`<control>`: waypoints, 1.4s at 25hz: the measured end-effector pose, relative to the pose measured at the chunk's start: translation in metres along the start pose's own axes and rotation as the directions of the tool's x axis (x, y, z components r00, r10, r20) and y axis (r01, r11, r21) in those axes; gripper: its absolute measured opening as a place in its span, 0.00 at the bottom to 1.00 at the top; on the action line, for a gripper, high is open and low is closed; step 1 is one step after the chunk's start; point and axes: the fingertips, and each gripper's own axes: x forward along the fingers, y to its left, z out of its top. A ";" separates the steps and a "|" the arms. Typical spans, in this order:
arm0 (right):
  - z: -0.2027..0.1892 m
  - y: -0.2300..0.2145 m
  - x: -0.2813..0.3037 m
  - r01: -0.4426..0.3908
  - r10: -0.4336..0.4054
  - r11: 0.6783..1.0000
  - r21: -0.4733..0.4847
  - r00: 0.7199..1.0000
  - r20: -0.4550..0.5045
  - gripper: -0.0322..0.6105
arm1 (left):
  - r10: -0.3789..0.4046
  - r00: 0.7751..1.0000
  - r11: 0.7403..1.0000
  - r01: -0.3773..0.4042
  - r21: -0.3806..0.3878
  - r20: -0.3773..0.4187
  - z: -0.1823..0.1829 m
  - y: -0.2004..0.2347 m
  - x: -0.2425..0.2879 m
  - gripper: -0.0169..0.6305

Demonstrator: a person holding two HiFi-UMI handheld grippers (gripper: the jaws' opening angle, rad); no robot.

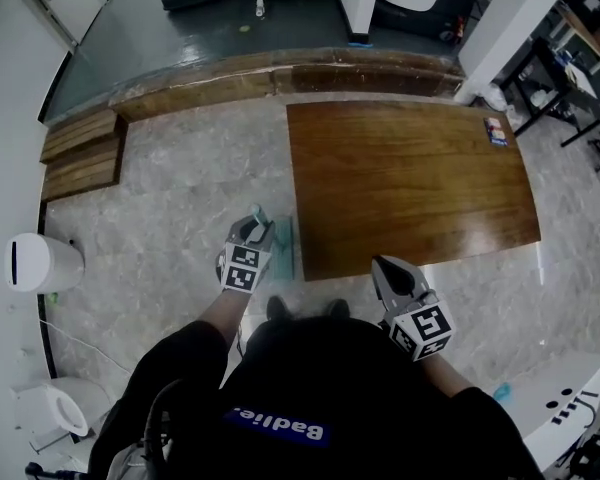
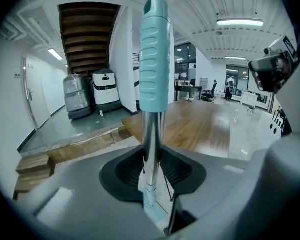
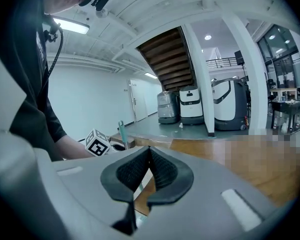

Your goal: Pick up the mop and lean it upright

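Plainly the mop (image 2: 150,134) stands upright, its teal handle (image 2: 154,54) pointing up.

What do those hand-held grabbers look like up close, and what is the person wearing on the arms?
The left gripper and right gripper are each a pale grey plastic shell tapering to two jaws lined with black ribbed pads. Each carries a white cube printed with black square markers near the hand. The person wears a black short-sleeved top; a thin black cable hangs along it.
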 end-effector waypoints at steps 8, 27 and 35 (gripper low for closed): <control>0.006 0.009 0.014 -0.068 0.068 0.997 -0.026 0.998 0.010 0.06 | -0.005 0.994 1.000 0.005 0.002 0.109 0.039 -0.014 -0.044 0.22; 0.010 0.039 0.034 -0.176 0.177 0.984 -0.024 0.983 0.047 0.06 | -0.056 0.902 0.998 0.042 0.041 0.429 0.160 -0.069 -0.193 0.21; 0.009 0.056 0.037 -0.232 0.234 0.971 -0.048 0.971 0.040 0.06 | -0.027 0.897 1.000 0.027 0.007 0.440 0.143 -0.072 -0.202 0.21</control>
